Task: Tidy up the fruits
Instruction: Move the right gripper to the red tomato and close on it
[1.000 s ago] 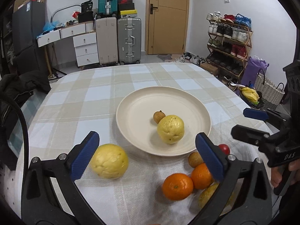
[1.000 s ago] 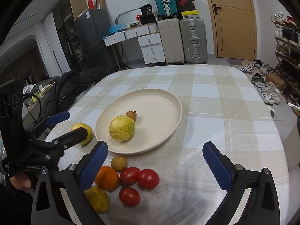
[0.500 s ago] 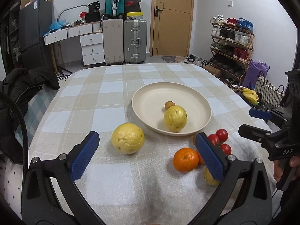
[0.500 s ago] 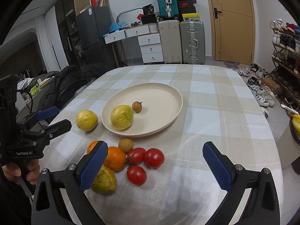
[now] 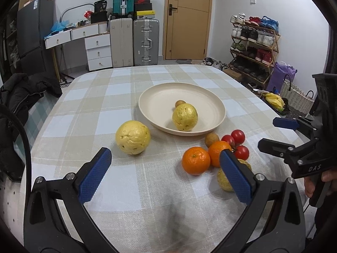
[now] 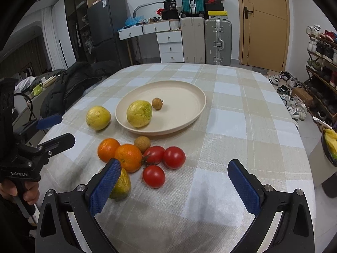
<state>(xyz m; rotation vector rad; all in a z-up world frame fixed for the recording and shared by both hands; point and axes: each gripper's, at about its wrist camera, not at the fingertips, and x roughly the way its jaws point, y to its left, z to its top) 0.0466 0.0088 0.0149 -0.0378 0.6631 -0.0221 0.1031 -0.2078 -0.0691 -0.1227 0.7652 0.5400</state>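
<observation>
While occluded leftward, third tomato (image 6: 153,176) rightward.

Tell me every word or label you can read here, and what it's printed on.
"DAS": on the right gripper, seen from the left wrist view.
"GenRobot.AI": on the left gripper, seen from the right wrist view; the last letters are small, so less sure.
Shoe boxes on the suitcases: logos too small to read.
Fridge sticker: too blurred to read.
</observation>
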